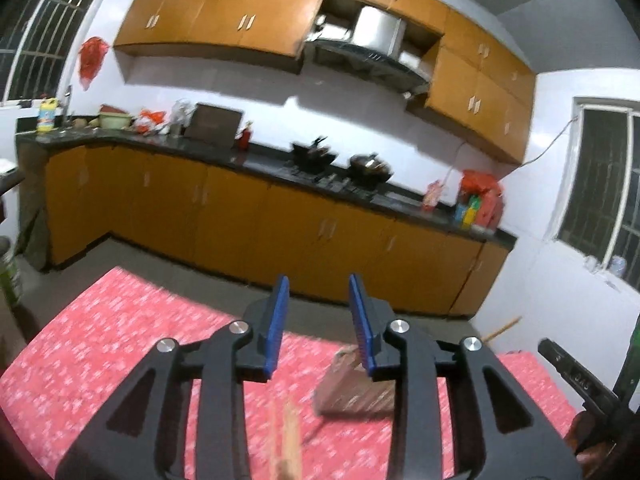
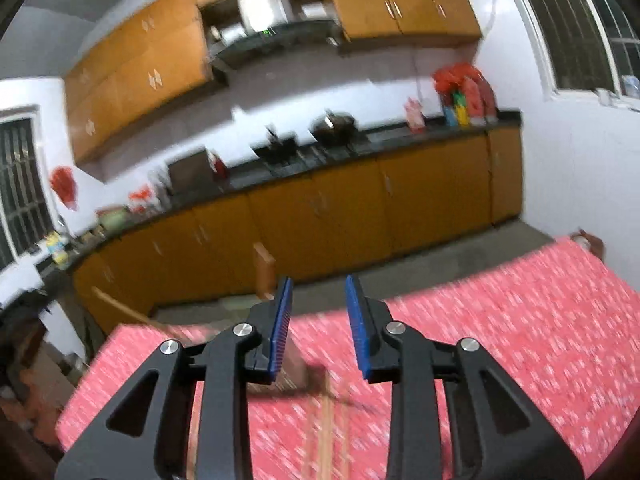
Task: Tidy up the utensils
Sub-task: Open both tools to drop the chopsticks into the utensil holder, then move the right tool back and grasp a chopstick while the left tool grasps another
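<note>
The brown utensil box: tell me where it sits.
In the left wrist view, the brown utensil box sits on the red tablecloth, just right of centre, partly behind the left gripper's right blue pad.

Indoor light, windows dark; both views motion-blurred, strong fisheye bending, black vignette at corners.

Red tablecloth flecked white, orange cabinets, blue-padded black tongs.

Left gripper pointed slightly downward, jaws partly apart, blue pads facing each other with nothing pressed between them. Right gripper was tilted likewise, jaws parted by a similar gap, also gripping nothing.
</note>
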Motion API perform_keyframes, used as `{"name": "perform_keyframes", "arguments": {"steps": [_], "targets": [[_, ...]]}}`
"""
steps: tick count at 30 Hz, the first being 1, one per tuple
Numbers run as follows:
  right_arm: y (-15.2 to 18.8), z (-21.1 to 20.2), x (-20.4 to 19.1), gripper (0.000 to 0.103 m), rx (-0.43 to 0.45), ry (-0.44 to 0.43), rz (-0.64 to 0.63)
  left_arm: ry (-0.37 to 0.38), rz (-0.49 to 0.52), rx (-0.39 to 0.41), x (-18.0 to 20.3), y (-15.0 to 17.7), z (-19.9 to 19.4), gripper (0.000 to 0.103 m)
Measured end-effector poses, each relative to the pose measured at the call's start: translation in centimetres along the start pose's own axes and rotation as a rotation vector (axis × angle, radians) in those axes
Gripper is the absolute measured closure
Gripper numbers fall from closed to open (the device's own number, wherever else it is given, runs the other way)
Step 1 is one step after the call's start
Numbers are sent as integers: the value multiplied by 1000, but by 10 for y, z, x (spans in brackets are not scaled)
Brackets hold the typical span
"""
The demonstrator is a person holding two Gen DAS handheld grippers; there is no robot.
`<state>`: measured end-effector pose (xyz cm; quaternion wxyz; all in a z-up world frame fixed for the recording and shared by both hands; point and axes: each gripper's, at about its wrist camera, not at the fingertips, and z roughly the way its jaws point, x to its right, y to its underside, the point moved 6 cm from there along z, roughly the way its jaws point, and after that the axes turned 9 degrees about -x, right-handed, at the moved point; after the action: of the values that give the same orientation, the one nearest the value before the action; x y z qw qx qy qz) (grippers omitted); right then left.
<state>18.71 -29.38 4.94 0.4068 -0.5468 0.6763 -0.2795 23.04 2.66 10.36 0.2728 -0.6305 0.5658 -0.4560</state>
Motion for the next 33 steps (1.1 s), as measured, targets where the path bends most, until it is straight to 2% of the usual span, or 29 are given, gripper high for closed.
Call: {"name": "perform_keyframes", "arguments": {"steps": [3, 4, 6, 11, 14, 17, 19, 23, 27, 33], "targets": [[35, 26, 18, 74, -127, 50, 1, -61, 12, -82, -23, 30, 7, 69], [53, 38, 23, 74, -193, 59, 0, -74, 20, -117, -28, 41, 11, 69], [90, 56, 25, 76, -310, 39, -4, -93, 31, -209, -42, 71, 23, 69], [148, 72, 13, 78, -444, -5, -62, -68, 27, -354, -58, 131, 38, 71], [167, 74, 10, 78, -479, -7, -79, -36, 25, -408, -60, 162, 37, 71], [175, 80, 10, 89, -512, 20, -101, -14, 33, -445, -57, 179, 41, 73], [178, 79, 13, 95, -500, 44, -124, 7, 38, -471, -54, 188, 43, 75], [174, 81, 21, 95, -482, 96, -108, 33, 57, -509, -43, 198, 45, 80], [172, 81, 26, 95, -478, 97, -81, 40, 95, -544, -33, 208, 51, 85], [173, 80, 26, 95, -474, 100, -88, -2, 145, -591, -28, 220, 58, 90]]}}
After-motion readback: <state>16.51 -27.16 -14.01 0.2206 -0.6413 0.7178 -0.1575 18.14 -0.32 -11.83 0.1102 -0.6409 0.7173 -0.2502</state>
